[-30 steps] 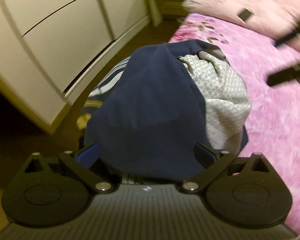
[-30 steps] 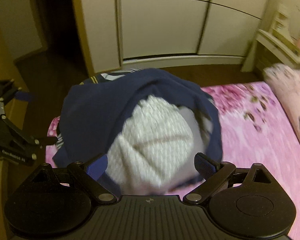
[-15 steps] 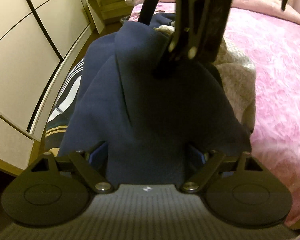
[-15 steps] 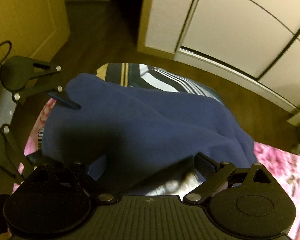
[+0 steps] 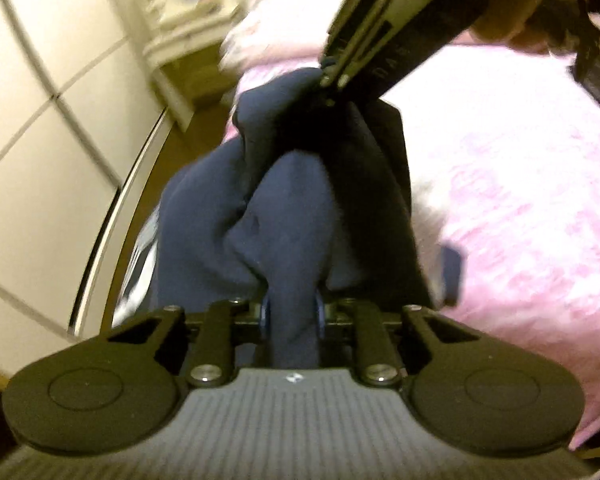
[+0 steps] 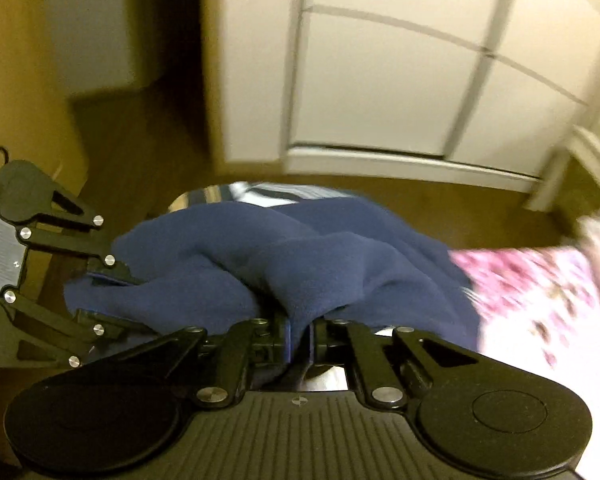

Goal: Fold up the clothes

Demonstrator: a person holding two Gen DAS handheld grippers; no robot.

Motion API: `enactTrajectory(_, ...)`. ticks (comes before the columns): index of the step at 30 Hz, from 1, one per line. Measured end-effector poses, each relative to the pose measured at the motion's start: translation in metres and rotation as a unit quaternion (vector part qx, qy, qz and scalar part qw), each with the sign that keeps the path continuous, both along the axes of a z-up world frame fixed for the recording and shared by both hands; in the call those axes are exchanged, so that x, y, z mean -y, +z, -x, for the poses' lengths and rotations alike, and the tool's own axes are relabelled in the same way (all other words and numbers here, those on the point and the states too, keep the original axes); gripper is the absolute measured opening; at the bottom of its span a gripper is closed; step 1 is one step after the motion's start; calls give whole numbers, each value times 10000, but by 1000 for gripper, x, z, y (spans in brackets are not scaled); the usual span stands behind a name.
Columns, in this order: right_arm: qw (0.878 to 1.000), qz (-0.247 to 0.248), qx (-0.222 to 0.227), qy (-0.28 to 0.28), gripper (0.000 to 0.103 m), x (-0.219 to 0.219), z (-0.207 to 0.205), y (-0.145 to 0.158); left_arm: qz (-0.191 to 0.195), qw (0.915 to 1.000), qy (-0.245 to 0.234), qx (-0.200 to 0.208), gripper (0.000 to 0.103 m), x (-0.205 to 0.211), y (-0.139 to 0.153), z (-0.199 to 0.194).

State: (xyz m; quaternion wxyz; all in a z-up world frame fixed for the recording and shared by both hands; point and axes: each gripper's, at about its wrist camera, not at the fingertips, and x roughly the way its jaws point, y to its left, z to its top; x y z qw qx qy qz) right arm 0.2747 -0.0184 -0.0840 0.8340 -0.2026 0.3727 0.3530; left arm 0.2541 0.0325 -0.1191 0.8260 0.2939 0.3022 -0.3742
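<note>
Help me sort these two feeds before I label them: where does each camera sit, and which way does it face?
Left wrist: on the left gripper, looking down its fingers across the navy garment toward the pink bedspread; the right gripper crosses the top.
Right wrist: on the right gripper, facing the white wardrobe over the floor; the left gripper shows at left.
Shared: the navy garment, pinched by both grippers, whose jaws have just been closing.

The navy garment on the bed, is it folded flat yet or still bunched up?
Still bunched. The navy garment humps in loose ridges, pinched by the left gripper and right gripper, whose jaws have just been closing on it.
</note>
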Motion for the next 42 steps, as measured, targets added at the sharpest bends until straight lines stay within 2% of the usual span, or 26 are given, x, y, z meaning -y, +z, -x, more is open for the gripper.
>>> enactTrajectory(4, 9941, -320, 253, -1003, 5, 83, 60, 39, 220, 9960, -841, 204, 15, 68, 33, 70)
enactTrajectory(7, 9810, -418, 436, -1842, 5, 165, 126, 56, 444, 9878, -1485, 107, 5, 131, 50, 134)
enactTrajectory(8, 9750, -450, 497, -2119, 5, 192, 147, 61, 499, 9843, -1690, 14, 5, 153, 53, 157)
enactTrajectory(12, 9433, -314, 297, -3292, 6, 301, 240, 57, 537, 9698, -2301, -611, 9, 233, 46, 240)
enactTrajectory(13, 9414, -283, 103, -3360, 6, 326, 260, 48, 500, 9670, -2378, -759, 11, 244, 39, 261)
enactTrajectory(16, 9163, 78, -454, -3978, 10, 380, 311, 11, 272, 9630, -2425, -1145, 19, 264, 18, 292)
enactTrajectory(17, 9076, 160, -610, -4152, 28, 392, 325, -2, 163, 9630, -2404, -1204, 23, 265, 11, 297)
enactTrajectory(18, 8982, 242, -765, -4322, 53, 404, 340, -15, 44, 9636, -2364, -1245, 26, 263, 4, 300)
enactTrajectory(19, 8933, 300, -758, -4421, 66, 413, 356, -22, -88, 9649, -2302, -1262, 34, 257, -3, 299)
enactTrajectory(20, 8915, 286, -769, -4454, 75, 413, 366, -27, -232, 9661, -2235, -1274, 37, 252, -10, 299)
enactTrajectory(24, 8907, 180, -992, -4432, 75, 401, 390, -49, -839, 9687, -2007, -1197, 48, 203, -36, 275)
enactTrajectory(25, 8601, 73, -1063, -4988, 75, 393, 398, -54, -1002, 9682, -1997, -1125, 53, 191, -42, 268)
enactTrajectory(29, 8722, 95, -1241, -4731, 75, 355, 399, -75, -1466, 9635, -2019, -966, 56, 145, -68, 241)
enactTrajectory(33, 8902, 285, -1364, -4336, 75, 302, 382, -108, -1542, 9587, -2228, -864, 59, 111, -97, 221)
enactTrajectory(38, 9307, 367, -1268, -3413, 75, 219, 338, -146, -1663, 9523, -2462, -702, 61, 73, -120, 188)
enactTrajectory(42, 9568, 101, -1079, -2698, 75, 151, 304, -163, -1710, 9541, -2401, -532, 61, 47, -126, 154)
